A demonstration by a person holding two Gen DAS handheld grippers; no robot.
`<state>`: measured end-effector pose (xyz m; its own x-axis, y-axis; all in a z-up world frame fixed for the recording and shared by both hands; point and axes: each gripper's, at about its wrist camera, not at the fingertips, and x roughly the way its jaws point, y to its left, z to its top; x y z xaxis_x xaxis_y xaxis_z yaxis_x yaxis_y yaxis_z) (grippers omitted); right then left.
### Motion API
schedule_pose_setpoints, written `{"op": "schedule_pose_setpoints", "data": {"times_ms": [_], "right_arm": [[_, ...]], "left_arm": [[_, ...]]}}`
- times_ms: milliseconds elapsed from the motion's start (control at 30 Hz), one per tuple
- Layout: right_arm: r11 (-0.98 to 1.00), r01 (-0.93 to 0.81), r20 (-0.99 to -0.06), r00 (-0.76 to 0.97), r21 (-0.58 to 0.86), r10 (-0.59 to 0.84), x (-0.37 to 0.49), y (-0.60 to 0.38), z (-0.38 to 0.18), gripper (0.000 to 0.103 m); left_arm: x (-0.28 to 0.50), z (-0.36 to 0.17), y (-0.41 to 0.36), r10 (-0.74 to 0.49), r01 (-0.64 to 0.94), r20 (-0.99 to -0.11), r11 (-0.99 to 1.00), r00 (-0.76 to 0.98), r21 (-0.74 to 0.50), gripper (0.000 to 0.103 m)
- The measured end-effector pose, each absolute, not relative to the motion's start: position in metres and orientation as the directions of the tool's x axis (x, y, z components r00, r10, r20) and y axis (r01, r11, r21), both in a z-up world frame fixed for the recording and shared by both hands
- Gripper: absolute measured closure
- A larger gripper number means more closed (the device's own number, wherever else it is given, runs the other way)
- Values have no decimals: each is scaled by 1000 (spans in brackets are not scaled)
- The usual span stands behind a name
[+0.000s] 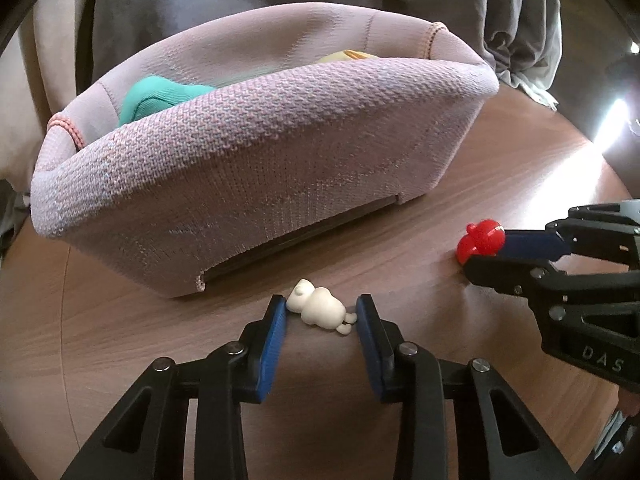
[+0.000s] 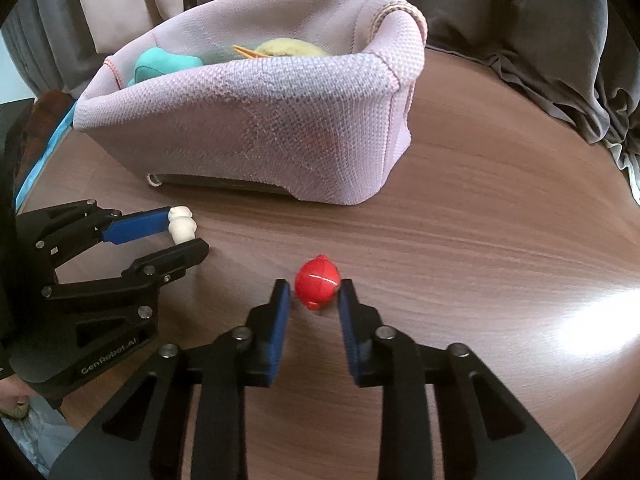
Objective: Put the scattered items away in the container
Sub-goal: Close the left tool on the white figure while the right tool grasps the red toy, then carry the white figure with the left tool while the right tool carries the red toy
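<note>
Nearest in the left wrist view, the left gripper (image 1: 322,312) points down at the round wooden table (image 1: 460,184). Its blue pads (image 1: 276,344) are closed on a small cream figurine (image 1: 320,308), which lies on its side on the tabletop; one pad touches the head end, the other meets the feet. In the right wrist view the same figurine (image 2: 182,229) shows clamped between that gripper's fingertips (image 2: 182,232).

The right gripper (image 2: 314,294) likewise points down at the table (image 2: 480,220). Its fingers (image 2: 280,312) are closed on a red ball-shaped toy (image 2: 318,282) with a small knob on top and a cross seam on its face. The toy sits on the wood; the right-hand pad touches it, while contact on the other side is less clear. From the left wrist view the red toy (image 1: 482,242) is seen pinched at the tip of the right gripper (image 1: 486,250).

The two toys lie well apart, both in front of the container.

Beyond them stands a pink knitted fabric basket (image 1: 260,168), upright on the table, its soft rim sagging. A dark base strip shows under its front wall. Inside it lie a teal soft item (image 1: 160,98) toward one end and a yellow plush item (image 2: 288,49) with an orange part toward the other.

Behind the basket (image 2: 248,120) hang grey curtains (image 2: 540,20).
</note>
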<state>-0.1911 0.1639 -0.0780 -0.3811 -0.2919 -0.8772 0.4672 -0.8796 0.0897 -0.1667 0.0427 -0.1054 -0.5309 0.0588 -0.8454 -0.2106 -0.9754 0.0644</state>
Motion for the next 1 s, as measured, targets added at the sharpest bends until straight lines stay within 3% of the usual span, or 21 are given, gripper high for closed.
{"op": "schedule_pose_setpoints", "data": {"times_ms": [1000], "right_arm": [[-881,466,-846,-435,83,-309,-172,163,-46,83]], "left_arm": [[-124,-72,39,57,-204,-814,-976,-578,76,71]]}}
